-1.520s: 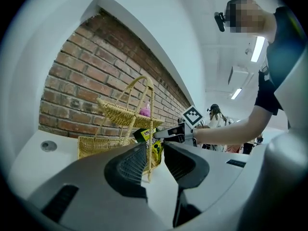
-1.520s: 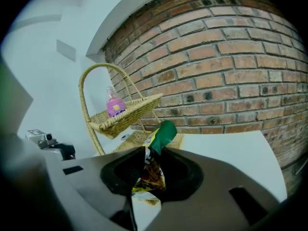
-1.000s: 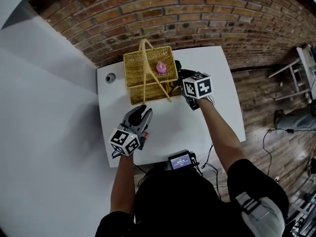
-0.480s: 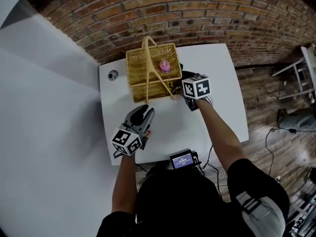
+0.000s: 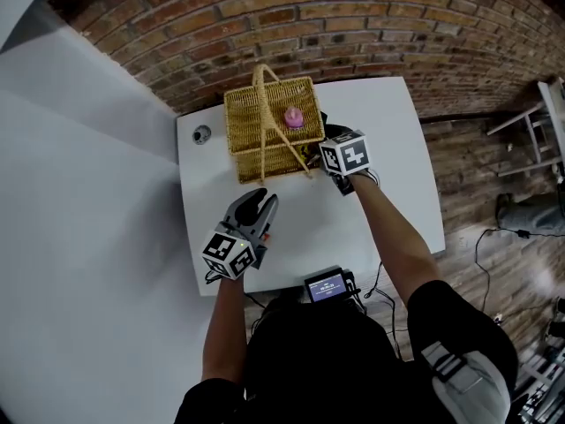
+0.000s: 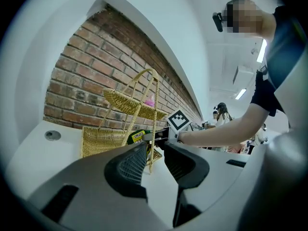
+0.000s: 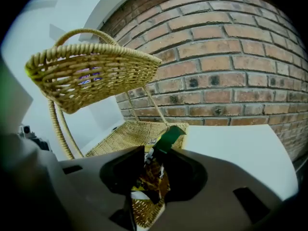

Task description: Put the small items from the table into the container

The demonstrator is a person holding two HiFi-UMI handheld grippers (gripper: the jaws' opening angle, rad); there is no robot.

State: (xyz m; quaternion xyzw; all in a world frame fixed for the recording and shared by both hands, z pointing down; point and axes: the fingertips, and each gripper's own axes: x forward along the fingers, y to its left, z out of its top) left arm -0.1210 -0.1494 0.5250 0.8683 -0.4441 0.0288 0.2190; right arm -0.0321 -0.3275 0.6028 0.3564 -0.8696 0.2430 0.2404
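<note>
left gripper (image 5: 257, 203) nearest, low over the front of the white table (image 5: 388, 131), jaws narrowly apart, nothing between them. further on, right gripper (image 7: 151, 163) is clamped on a snack packet (image 7: 155, 176). packet's long axis runs along the jaws, green end pointing ahead at the lower tray of the wicker basket (image 5: 256, 126), just at its right side. pink item (image 5: 292, 118) lies in the upper tray. vs. a second ago: right gripper a little closer to the basket, its marker cube (image 5: 346, 153) slightly turned; left gripper unchanged.
</note>
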